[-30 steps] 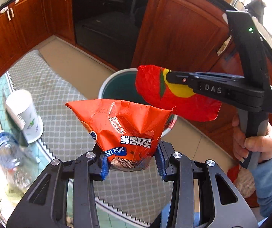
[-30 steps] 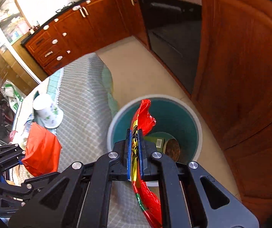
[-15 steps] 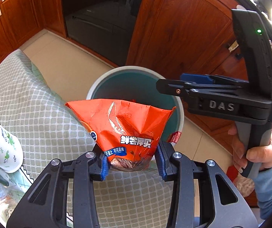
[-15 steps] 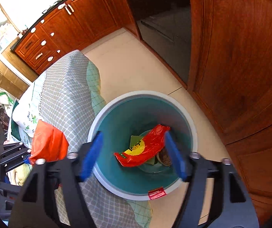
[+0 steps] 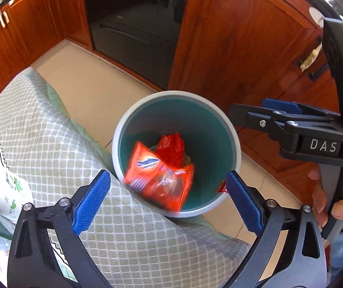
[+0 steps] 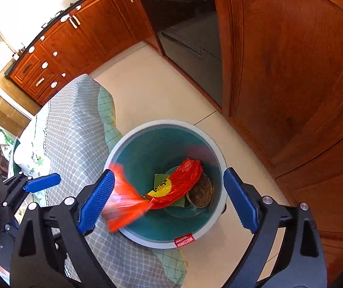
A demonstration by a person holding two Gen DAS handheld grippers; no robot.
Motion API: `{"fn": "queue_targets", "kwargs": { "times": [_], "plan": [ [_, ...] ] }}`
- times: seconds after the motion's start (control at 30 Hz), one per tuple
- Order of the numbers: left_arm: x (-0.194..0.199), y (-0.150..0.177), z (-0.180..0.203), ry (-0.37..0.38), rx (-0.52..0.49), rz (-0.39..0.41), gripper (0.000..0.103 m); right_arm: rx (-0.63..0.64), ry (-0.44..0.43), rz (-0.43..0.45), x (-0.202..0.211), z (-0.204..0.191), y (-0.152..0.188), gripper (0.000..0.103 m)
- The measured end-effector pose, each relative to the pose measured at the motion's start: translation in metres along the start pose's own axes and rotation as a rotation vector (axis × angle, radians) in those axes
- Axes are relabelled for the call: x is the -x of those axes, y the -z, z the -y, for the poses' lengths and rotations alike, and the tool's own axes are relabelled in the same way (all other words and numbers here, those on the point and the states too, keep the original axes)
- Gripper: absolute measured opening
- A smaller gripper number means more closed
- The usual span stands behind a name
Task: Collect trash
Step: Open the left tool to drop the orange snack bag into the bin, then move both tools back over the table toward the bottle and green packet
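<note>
So both grippers are spread wide with nothing between the pads. The left gripper (image 5: 167, 201) has just been opening, and the orange snack bag (image 5: 158, 177) is loose in mid-air right ahead of its fingertips, blurry, over the near rim of the bin (image 5: 233, 132). The right gripper (image 6: 169, 199) has just been opening too, and nothing's in it either.

Just past the right gripper's tips, the red wrapper (image 6: 178, 184) with the yellow patch is already lying in the bottom of the bin, on top of a green packet (image 6: 160, 180) and next to something round and brownish (image 6: 201, 189) I can't really make out.

Progress, as far as I can judge: one wrapper is in and the orange bag is basically there, though it's crossing the rim edge, so it could still snag or tip out onto the checked tablecloth (image 5: 51, 144).

What looks left: off to the left of the left gripper, further back on the table, there's a white paper cup (image 5: 5, 192) with green print lying on its side. There might be more clutter behind it, too cut off to tell.

Count: two grippers, one bin, two red/orange wrappers, one green packet, one cup.
</note>
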State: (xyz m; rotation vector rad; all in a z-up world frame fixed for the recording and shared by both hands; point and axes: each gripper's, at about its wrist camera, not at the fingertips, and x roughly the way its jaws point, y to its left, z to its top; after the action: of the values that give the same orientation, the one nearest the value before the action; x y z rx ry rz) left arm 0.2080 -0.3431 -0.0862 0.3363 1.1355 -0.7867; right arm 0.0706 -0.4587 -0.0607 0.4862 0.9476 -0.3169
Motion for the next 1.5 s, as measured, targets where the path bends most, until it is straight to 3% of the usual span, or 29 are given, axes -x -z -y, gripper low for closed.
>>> {"fn": "queue_targets", "kwargs": {
  "times": [0.23, 0.37, 0.7, 1.0, 1.23, 1.5],
  "plan": [
    [0.012, 0.013, -0.020, 0.008, 0.028, 0.002, 0.098, -0.001, 0.004, -0.016, 0.000, -0.007, 0.003, 0.088],
    [0.025, 0.023, -0.010, 0.007, 0.042, 0.009, 0.098, 0.004, -0.002, -0.029, 0.002, -0.016, 0.006, 0.088],
    [0.062, 0.056, -0.037, -0.055, 0.114, 0.055, 0.098, 0.108, -0.025, -0.048, 0.006, -0.069, 0.019, 0.088],
    [0.116, 0.084, -0.096, -0.171, 0.213, 0.130, 0.099, 0.171, -0.062, -0.059, 0.005, -0.123, 0.031, 0.088],
    [0.134, 0.100, -0.174, -0.216, 0.413, 0.148, 0.099, 0.242, -0.085, -0.069, 0.002, -0.166, 0.031, 0.088],
    [0.117, 0.112, -0.217, -0.252, 0.487, 0.077, 0.099, 0.290, -0.129, -0.054, -0.004, -0.211, 0.017, 0.088]
  ]
}}
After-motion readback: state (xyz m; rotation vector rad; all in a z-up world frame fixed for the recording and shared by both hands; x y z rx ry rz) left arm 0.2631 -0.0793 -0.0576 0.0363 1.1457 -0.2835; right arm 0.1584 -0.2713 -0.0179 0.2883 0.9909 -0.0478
